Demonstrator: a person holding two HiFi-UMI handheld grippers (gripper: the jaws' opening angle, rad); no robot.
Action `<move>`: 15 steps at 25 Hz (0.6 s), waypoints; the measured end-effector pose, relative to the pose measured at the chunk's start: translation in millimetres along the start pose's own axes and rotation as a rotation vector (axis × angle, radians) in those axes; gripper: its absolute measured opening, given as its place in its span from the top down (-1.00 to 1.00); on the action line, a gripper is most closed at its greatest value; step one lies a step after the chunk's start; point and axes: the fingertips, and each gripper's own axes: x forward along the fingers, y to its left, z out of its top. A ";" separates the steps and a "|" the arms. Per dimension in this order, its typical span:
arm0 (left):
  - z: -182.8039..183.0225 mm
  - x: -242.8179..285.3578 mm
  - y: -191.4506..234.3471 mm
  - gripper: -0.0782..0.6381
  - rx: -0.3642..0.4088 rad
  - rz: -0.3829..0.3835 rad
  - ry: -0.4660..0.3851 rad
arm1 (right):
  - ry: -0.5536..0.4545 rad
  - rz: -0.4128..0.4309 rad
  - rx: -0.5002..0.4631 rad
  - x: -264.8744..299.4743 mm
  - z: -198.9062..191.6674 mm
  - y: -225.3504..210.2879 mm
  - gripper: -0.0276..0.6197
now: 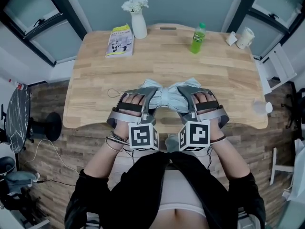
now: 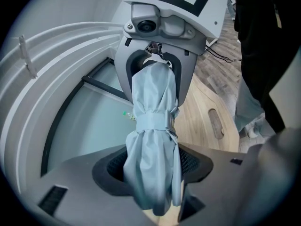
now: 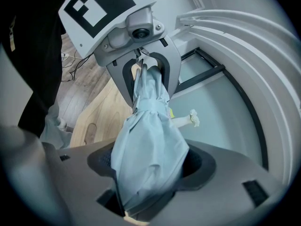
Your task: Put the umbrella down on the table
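L hand-held gripper (image 1: 150, 97) & R hand-held gripper (image 1: 184, 97) each pinching folded umbrella (image 1: 166, 96) end, prob. just over table (image 1: 167, 56) edge.

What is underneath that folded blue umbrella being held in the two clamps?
The wooden table, near its front edge. The umbrella, clamped at both ends by the left gripper and right gripper, hides the wood directly below, so whether it touches cannot be told.

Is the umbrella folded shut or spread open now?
Folded shut. The umbrella is a narrow bundle of fabric with a strap wrapped round it; the left gripper and right gripper clamp its ends.
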 end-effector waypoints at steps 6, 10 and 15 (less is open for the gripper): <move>-0.9 26.7 13.8 0.06 -0.011 0.003 -0.002 | -0.005 0.003 -0.009 20.9 -13.9 -17.5 -0.10; -4.2 41.9 17.4 0.06 -0.010 -0.008 0.005 | -0.003 0.014 0.003 34.1 -19.9 -22.0 -0.10; -8.8 55.4 21.7 0.06 -0.010 -0.021 0.011 | -0.014 0.020 -0.006 50.1 -25.3 -24.7 -0.10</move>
